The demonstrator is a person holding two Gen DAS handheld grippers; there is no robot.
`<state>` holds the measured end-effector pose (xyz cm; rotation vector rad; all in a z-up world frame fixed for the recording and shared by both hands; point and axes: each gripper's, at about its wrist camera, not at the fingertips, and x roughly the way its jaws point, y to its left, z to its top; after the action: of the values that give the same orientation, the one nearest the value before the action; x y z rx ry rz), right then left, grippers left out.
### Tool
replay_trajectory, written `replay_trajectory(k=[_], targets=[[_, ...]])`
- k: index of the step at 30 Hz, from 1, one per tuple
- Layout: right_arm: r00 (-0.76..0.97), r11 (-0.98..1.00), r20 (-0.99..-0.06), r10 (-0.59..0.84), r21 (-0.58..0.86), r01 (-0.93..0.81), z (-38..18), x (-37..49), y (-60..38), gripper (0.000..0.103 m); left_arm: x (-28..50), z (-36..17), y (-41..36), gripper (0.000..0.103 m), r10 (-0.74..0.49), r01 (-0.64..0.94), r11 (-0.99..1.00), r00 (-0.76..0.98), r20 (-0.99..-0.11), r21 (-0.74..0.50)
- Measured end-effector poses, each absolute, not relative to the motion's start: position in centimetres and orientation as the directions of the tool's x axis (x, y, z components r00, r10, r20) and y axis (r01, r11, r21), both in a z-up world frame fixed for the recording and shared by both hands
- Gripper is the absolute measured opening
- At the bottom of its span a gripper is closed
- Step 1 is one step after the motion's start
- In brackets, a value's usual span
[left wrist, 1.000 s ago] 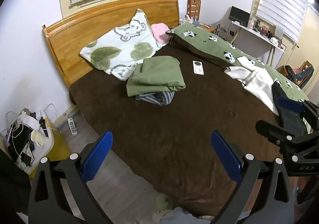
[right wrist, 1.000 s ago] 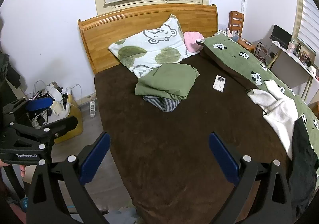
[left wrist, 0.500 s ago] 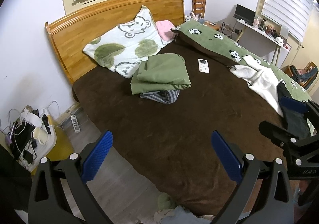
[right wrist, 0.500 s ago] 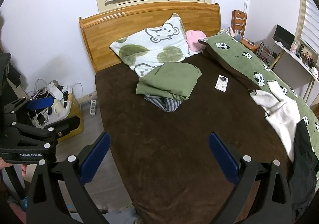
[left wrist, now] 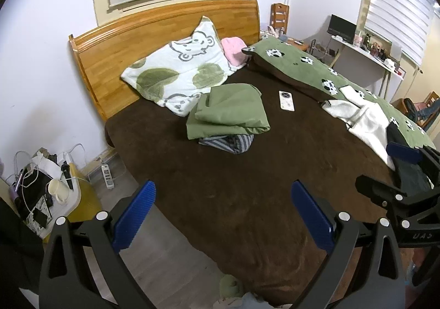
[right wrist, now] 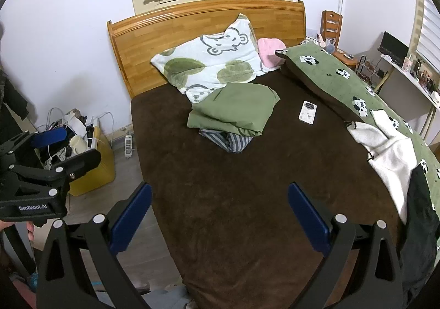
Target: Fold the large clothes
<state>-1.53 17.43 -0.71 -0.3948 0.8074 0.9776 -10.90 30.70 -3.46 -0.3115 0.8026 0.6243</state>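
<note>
Left: left hand-held gripper [left wrist: 222, 215], jaws wide, empty, above the near edge of the bed [left wrist: 247, 185]. Centre, far: folded green garment [left wrist: 229, 111] stacked on a striped one [left wrist: 231, 142]; white remote [left wrist: 286, 100] beside. Right: right hand-held gripper [right wrist: 220, 215], jaws wide, empty. Far right: unfolded white garment [right wrist: 390, 155] and dark garment [right wrist: 420, 204] on the green quilt [right wrist: 330, 72]. Advice: take the white piece next, pinch two corners, drag it onto the bare brown area, flatten before folding.
</note>
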Motion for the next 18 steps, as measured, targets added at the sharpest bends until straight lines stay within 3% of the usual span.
replay_trajectory(k=[18], targets=[[0.293,0.516,-0.765,0.574,0.060,-0.854,-1.46,-0.76,17.57,0.097,-10.20,-3.43,30.55,0.096,0.407,-0.621,0.783,0.538,-0.738,-0.021]])
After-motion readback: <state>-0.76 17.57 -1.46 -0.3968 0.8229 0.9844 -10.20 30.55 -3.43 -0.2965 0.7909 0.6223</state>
